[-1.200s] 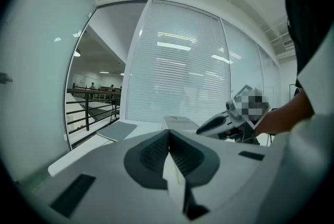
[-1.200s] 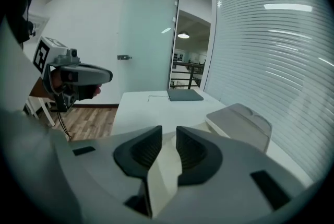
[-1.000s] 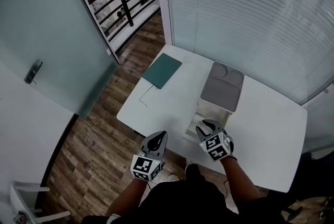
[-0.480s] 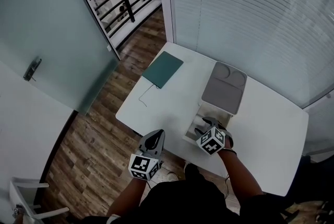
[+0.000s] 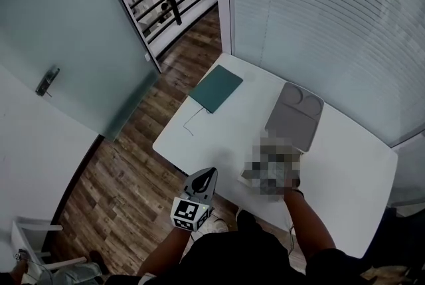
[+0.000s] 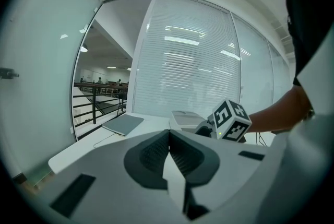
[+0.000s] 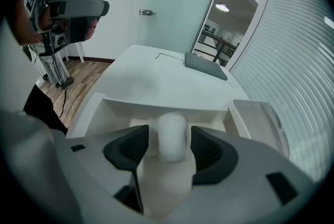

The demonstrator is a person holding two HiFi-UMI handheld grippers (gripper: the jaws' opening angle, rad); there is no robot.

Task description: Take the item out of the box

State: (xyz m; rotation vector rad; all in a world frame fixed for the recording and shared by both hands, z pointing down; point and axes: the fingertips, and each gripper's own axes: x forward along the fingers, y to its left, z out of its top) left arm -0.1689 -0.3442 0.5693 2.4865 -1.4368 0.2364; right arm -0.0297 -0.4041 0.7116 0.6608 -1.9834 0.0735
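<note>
- Two grippers are in use, but only the right gripper (image 7: 169, 131) is at work. It reaches over the open white box (image 7: 130, 108) on the table (image 5: 219, 131), because the item must come out from there.
- Its jaws are opening, and a pale rounded item (image 7: 172, 137) stands between them. A narrow gap shows on each side, so the pads do not seem to press on it. In my judgement the wide stance is there to take the item in.
- The item is inside the box, near its front part, and not lifted out yet.
- The left gripper (image 5: 204, 177) has its jaws together and holds nothing. It hangs off the table's near edge, probably to keep out of the way.
- The grey lid (image 5: 295, 114) lies just behind the box (so the opening stays free).
- A flat green pad (image 5: 217, 89) with a thin cable (image 5: 189, 125) lies well apart, at the far corner.
- In the head view a mosaic patch covers the right gripper and most of the box.
- The item is blurred, and the gripper's body hides its lower part, so I cannot tell what it is or how it rests.
</note>
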